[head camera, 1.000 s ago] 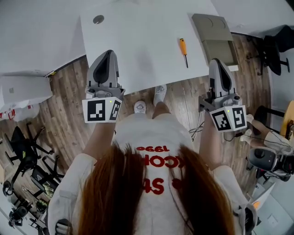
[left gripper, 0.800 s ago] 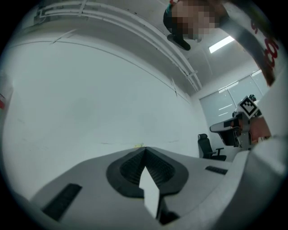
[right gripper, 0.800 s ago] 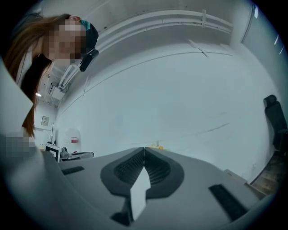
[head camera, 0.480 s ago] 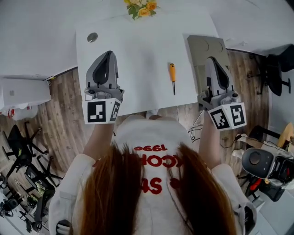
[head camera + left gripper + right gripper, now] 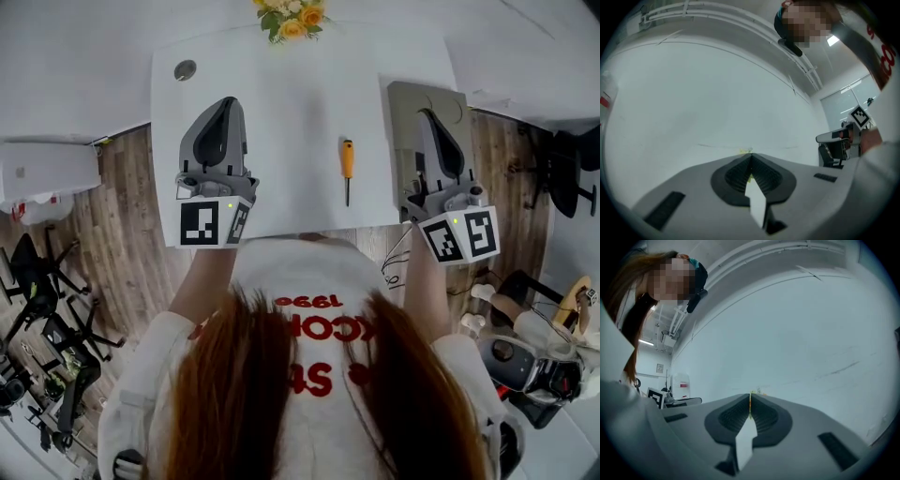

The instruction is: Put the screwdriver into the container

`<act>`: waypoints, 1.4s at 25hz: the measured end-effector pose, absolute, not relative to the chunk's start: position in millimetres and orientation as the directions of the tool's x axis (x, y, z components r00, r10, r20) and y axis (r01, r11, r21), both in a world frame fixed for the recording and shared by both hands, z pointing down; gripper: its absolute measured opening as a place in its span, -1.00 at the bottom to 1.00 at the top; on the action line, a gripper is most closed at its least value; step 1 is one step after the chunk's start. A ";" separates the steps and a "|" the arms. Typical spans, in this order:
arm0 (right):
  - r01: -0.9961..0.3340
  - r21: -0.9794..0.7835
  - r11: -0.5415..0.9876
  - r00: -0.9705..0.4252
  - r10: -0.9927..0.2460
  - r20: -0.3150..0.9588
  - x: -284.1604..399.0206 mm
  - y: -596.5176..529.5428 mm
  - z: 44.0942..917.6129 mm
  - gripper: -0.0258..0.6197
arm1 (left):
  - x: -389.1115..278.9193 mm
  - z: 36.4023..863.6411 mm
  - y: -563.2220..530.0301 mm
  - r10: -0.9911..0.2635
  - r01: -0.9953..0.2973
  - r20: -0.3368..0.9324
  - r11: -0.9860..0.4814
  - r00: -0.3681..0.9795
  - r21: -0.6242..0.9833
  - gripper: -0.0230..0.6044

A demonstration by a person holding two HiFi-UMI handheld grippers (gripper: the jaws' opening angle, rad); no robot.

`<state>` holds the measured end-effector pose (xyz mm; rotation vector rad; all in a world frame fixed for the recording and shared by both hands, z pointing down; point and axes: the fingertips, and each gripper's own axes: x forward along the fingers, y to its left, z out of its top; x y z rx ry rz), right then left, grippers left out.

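Note:
In the head view a screwdriver with an orange handle and a dark shaft lies on the white table, handle away from me. A flat grey-olive container sits at the table's right edge, right of the screwdriver. My right gripper hovers over the container, shut and empty; its own view shows the jaws meeting in a line. My left gripper hangs over the table's left part, well left of the screwdriver, and its jaws also meet with nothing between them.
Yellow flowers stand at the table's far edge and a round grey grommet sits at its far left. A white box and dark stands are on the wood floor at left. Chairs stand at right.
Both grippers have moved forward from the table's near edge to over it. The right one now hangs above the container. The screwdriver lies where it was.

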<state>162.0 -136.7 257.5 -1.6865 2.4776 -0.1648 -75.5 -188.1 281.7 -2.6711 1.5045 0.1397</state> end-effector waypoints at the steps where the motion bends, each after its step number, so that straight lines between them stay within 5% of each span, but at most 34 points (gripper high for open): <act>1: -0.917 -0.169 0.361 -0.359 -0.932 -0.042 161.2 -138.5 260.8 -0.90 | -71.7 282.9 -189.3 -0.837 -0.844 -0.112 -0.537 0.535 -0.017 -0.90; 12: -0.941 -0.188 0.281 -0.320 -0.920 0.226 151.9 -146.4 357.5 -0.89 | -74.4 327.0 -209.9 -0.834 -0.834 -0.004 -0.552 0.552 0.012 -0.90; 17: -0.938 -0.241 0.248 -0.330 -0.850 0.410 136.3 -150.3 439.4 -0.48 | -81.2 350.9 -211.0 -0.837 -0.839 0.063 -0.543 0.543 0.019 -0.91; 26: -0.966 -0.163 0.202 -0.259 -0.730 0.632 120.8 -142.3 550.1 -0.32 | -90.6 379.5 -204.7 -0.824 -0.835 0.148 -0.550 0.547 0.025 -0.90; 35: -0.984 -0.071 0.165 -0.167 -0.696 0.699 115.4 -137.9 577.5 -0.18 | -92.7 394.7 -203.3 -0.819 -0.837 0.185 -0.545 0.543 0.042 -0.90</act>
